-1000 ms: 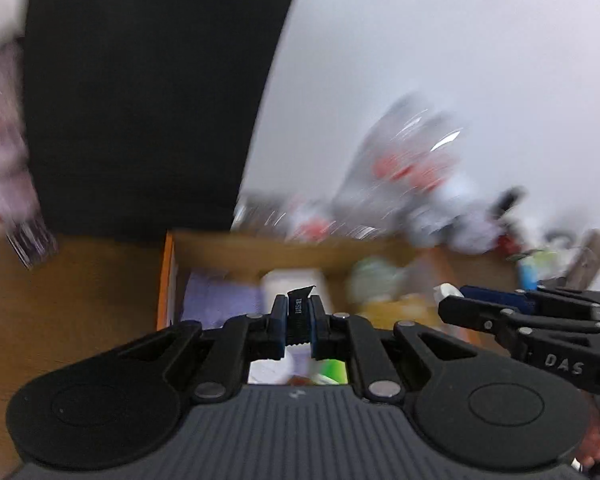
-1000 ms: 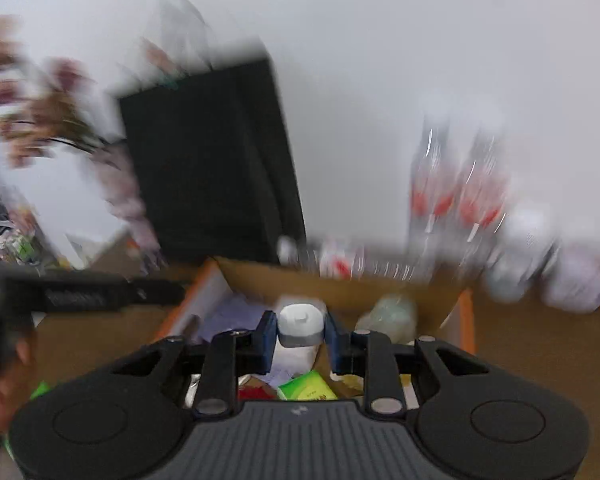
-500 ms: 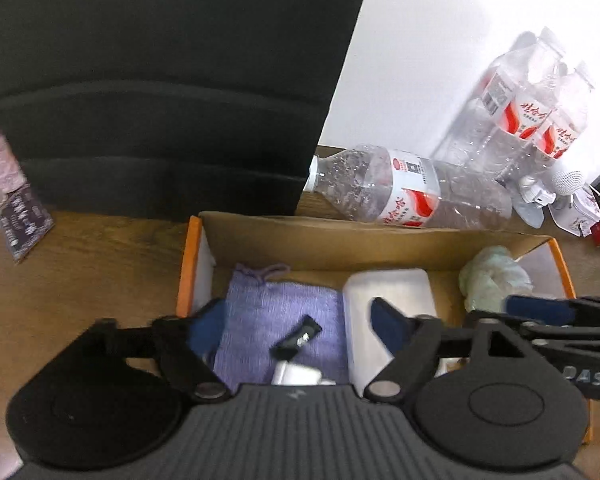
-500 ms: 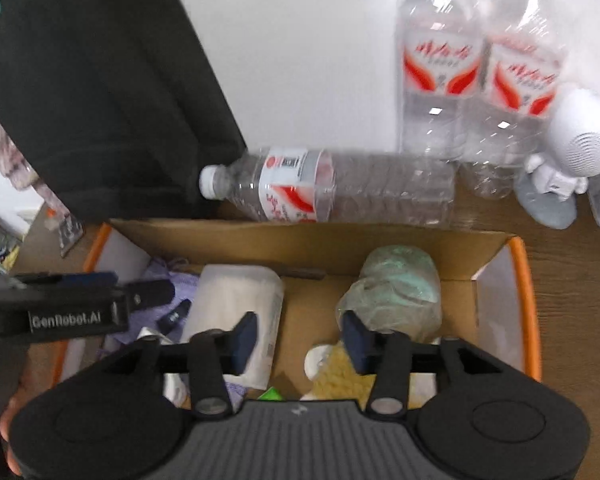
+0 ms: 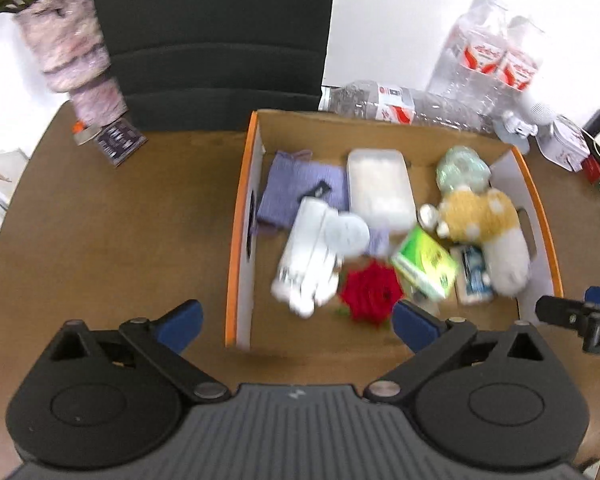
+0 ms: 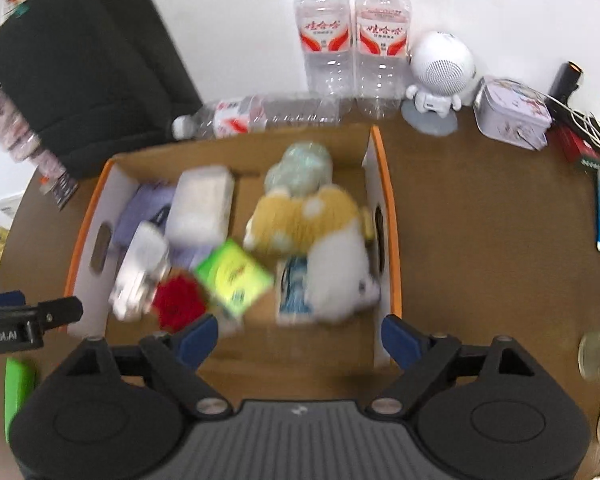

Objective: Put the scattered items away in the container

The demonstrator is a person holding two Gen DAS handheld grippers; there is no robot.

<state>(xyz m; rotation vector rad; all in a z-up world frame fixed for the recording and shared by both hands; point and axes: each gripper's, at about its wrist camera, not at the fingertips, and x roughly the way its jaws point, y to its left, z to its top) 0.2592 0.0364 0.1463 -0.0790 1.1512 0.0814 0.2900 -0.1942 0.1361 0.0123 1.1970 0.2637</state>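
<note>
An orange-rimmed cardboard box point(image 5: 240, 216) point(image 6: 386, 216) sits on the brown table. It holds a purple pouch point(image 5: 288, 192), a white case point(image 5: 380, 188), a white charger point(image 5: 308, 256), a red rose point(image 5: 372, 292), a green packet point(image 5: 424, 268) point(image 6: 232, 276), a yellow-and-white plush point(image 5: 488, 224) point(image 6: 324, 240) and a pale green bundle point(image 5: 460, 168). My left gripper point(image 5: 296, 322) is open and empty above the box's near left edge. My right gripper point(image 6: 300, 338) is open and empty above the box's near right edge.
Two upright water bottles point(image 6: 352, 40) and a lying bottle point(image 6: 260, 114) stand behind the box. A white robot speaker point(image 6: 440, 76) and a tin point(image 6: 512, 114) are at back right. A black chair point(image 5: 212, 40) and a wrapped vase point(image 5: 76, 48) are at back left.
Both grippers opened, let their items fall into the box, and pulled back and up. The box now shows whole from above.
</note>
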